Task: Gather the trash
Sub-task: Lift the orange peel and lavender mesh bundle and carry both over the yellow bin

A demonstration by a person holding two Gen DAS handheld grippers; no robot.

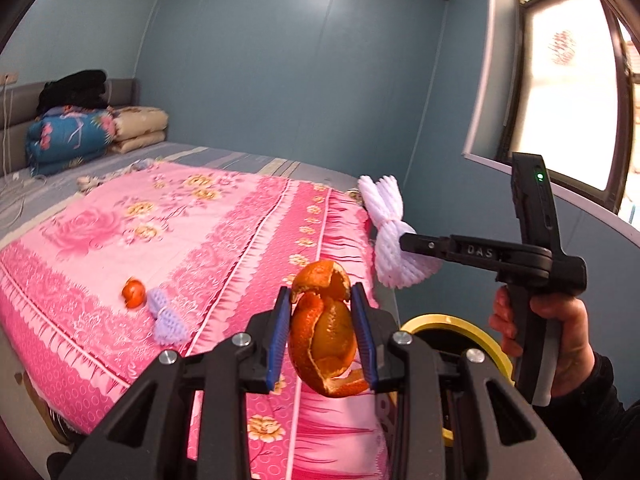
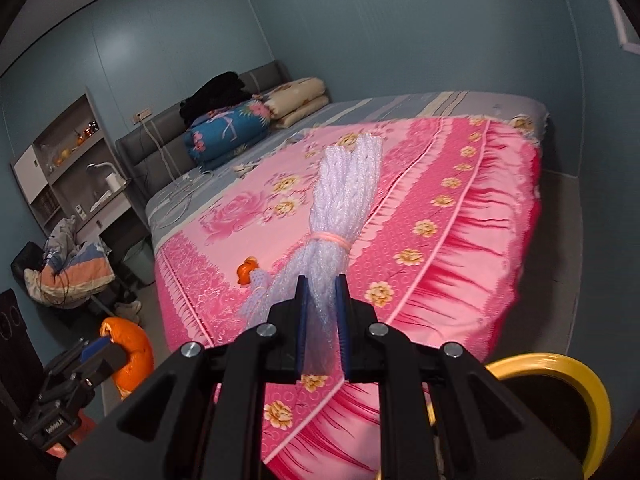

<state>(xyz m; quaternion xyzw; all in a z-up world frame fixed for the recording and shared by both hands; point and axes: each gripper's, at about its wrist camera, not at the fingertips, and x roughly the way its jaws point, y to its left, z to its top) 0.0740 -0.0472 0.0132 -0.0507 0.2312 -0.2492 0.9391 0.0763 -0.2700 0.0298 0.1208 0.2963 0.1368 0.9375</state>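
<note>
The left hand-held gripper is clenched on an orange peel, lifted clear of the bed, and the right hand-held gripper pinches a white foam fruit net by its tail, both apparently poised for dropping into the yellow-rimmed bin at about four o'clock. A second peel and lilac net lie on the blanket at nine o'clock, probably next.
</note>
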